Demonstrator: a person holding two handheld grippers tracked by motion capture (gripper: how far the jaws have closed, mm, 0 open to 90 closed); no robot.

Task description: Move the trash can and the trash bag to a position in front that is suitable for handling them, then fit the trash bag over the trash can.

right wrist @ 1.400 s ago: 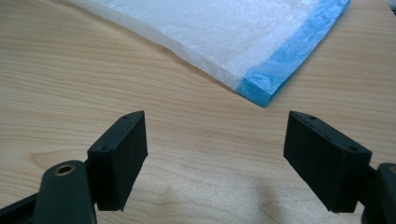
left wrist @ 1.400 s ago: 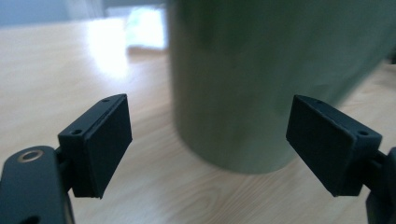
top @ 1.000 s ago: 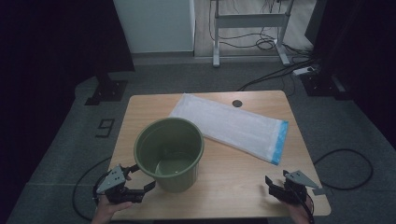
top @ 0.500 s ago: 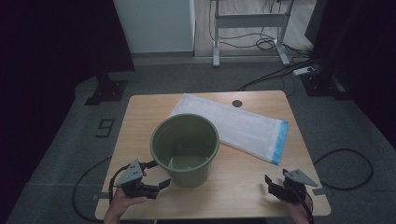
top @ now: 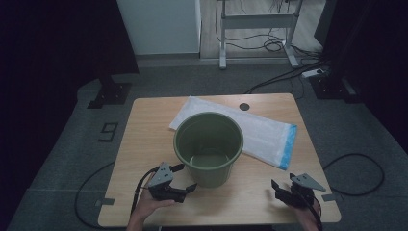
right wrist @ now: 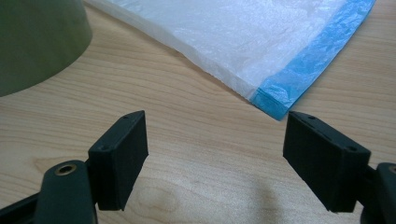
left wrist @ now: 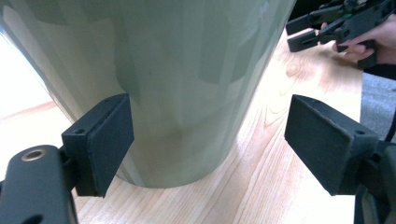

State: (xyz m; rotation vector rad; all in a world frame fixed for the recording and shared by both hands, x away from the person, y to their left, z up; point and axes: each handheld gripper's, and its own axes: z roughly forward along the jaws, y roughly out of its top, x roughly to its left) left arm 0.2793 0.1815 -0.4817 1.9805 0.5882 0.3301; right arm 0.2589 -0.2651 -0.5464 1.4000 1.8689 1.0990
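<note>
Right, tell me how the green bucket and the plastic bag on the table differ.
The green bucket stands upright and open-topped, while the plastic bag lies flat and folded on the table. The bucket is opaque, rigid-looking and dull green; the bag is thin, whitish and translucent with a blue band along one end. The left gripper sits open right at the bucket's base, whereas the right gripper, also open, stays short of the bag. Both rest on the same wooden table.

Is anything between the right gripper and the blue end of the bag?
Nothing visible. Bare table lies between the open right gripper and the bag; its blue edge is just ahead. The bucket stands off to one side.
</note>
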